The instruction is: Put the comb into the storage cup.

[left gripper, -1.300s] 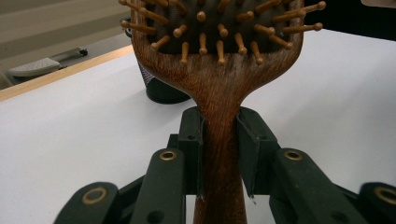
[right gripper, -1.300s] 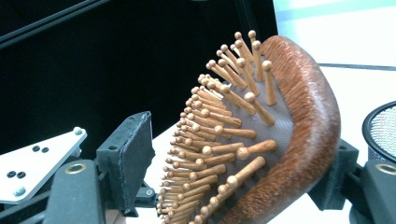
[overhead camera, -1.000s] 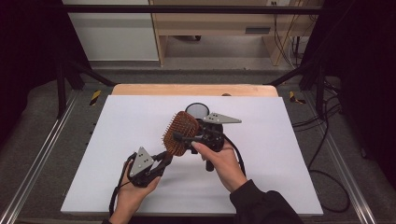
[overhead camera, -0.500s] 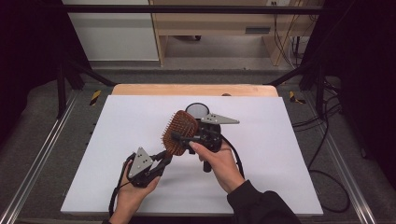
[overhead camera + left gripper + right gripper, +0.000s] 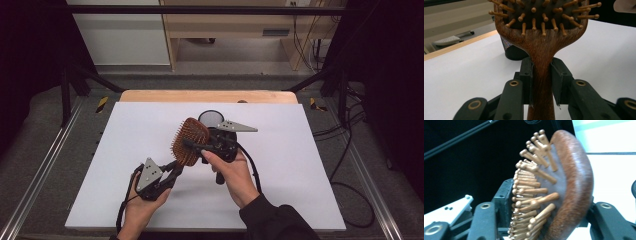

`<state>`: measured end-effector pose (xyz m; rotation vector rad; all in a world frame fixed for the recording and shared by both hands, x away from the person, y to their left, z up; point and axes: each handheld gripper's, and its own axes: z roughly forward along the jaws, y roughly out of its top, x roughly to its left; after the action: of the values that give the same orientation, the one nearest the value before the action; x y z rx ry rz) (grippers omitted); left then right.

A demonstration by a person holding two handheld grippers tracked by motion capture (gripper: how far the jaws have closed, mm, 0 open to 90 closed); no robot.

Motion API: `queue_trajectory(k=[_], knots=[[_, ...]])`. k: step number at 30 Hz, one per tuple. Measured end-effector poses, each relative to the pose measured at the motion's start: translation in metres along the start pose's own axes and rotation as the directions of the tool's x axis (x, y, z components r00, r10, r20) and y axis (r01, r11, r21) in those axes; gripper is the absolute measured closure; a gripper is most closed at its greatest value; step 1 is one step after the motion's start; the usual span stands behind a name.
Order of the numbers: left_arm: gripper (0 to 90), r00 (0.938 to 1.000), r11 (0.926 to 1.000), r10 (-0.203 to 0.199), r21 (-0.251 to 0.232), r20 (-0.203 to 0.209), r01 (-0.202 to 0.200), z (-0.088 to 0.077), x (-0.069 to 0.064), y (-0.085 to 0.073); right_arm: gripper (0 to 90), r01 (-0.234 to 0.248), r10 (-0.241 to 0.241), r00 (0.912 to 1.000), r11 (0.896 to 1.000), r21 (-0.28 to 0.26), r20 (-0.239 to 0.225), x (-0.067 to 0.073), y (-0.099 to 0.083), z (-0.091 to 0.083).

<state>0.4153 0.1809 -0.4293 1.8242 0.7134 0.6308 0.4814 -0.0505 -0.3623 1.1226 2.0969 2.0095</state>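
Wooden hairbrush is standing handle-down above the bench, left gripper clamping its handle while right gripper jaws have just been closing across its head.

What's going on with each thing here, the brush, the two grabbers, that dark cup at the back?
Wooden hairbrush: lifted off the table, bristles up.
Left gripper: jaws shut on the brush handle.
Right gripper: jaws have just been closing on the brush head, one against the bristles, one against its back.
Dark cup: upright on the white table.
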Motion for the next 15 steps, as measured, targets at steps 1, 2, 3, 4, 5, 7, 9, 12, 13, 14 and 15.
queue_trajectory(k=[1,2,3,4,5,7,9,12,13,14,15], knots=[[73.1,1.0,1.0,0.0,0.0,-0.001,0.0,0.0,0.0,0.0,48.3,-0.009,0.009,1.0,1.0,-0.002,-0.003,0.0002,0.0002,0.0],[73.1,1.0,1.0,0.0,0.0,-0.002,0.0,0.0,0.0,0.0,48.8,-0.011,0.011,0.9999,1.0,-0.003,-0.003,0.0004,0.0003,0.0],[73.1,1.0,1.0,0.0,0.0,-0.001,0.0,0.0,0.0001,-0.0001,49.3,-0.01,0.01,0.9999,1.0,-0.003,-0.002,0.0004,0.0003,0.0],[73.1,1.0,1.0,-0.001,0.0,-0.002,0.001,0.0001,0.0,-0.0001,49.8,-0.012,0.012,0.9999,1.0,-0.004,-0.001,0.0007,0.0002,0.0001],[73.1,1.0,1.0,-0.001,0.001,-0.002,0.001,0.0001,0.0001,-0.0002,50.3,-0.014,0.014,0.9999,1.0,-0.007,-0.002,0.0009,0.0001,0.0002],[73.2,1.0,1.0,-0.003,0.001,-0.001,0.003,0.0003,0.0004,-0.0004,51.2,-0.014,0.014,0.9999,1.0,-0.008,0.0,0.0017,0.0002,0.0005],[73.1,1.0,1.0,-0.004,-0.001,0.0,0.004,0.0003,0.0003,-0.0004,52.0,-0.016,0.016,0.9999,1.0,-0.01,0.004,0.003,0.0003,0.0006],[73.1,1.0,0.9999,-0.002,-0.012,0.001,0.002,-0.0004,0.0003,0.0001,52.8,-0.024,0.024,0.9997,1.0,-0.017,0.007,0.0063,0.0009,-0.0002],[73.1,1.0,0.9999,-0.002,-0.014,0.001,0.002,-0.0004,0.0001,0.0002,53.0,-0.015,0.016,0.9998,1.0,-0.017,0.011,0.0078,0.0014,-0.0006],[73.1,1.0,0.9999,-0.003,-0.015,0.001,0.003,-0.0003,0.0,0.0002,53.2,-0.012,0.012,0.9998,1.0,-0.017,0.014,0.0089,0.0019,-0.0008],[73.1,1.0,0.9999,-0.004,-0.016,0.001,0.004,-0.0002,-0.0001,0.0002,53.4,-0.004,0.004,0.9999,1.0,-0.018,0.015,0.0097,0.0022,-0.0008]])
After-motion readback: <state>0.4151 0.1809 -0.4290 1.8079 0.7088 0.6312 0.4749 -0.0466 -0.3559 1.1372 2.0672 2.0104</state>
